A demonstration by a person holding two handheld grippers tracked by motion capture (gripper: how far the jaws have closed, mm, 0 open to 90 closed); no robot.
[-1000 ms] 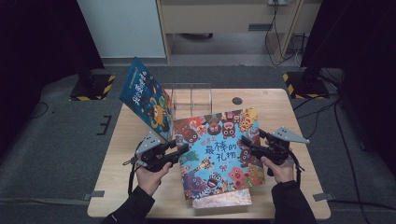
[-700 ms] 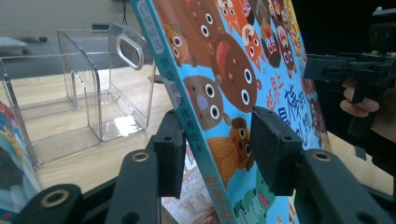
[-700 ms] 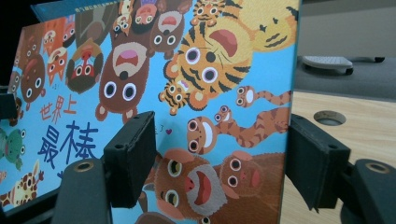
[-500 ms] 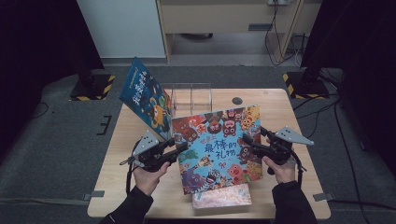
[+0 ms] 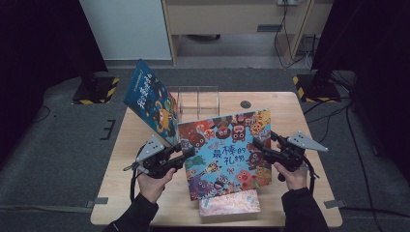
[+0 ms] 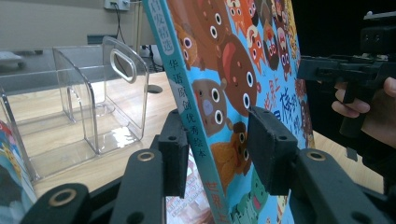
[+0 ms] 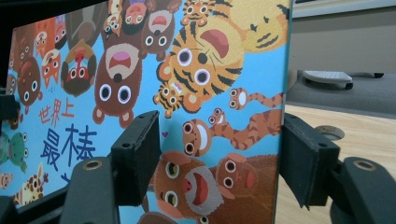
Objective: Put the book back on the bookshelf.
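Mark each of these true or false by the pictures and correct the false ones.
1. The animal picture book stands tilted up between the two grippers. True.
2. The left gripper has the book's spine edge between its jaws. True.
3. The clear plastic rack holds three books. False: its compartments are empty.
4. A pink book lies flat on the table under the raised one. True.
5. The blue book at the left lies flat on the table. False: it stands tilted beside the rack.
6. The right gripper rests on the table away from the book. False: its jaws straddle the book's edge.
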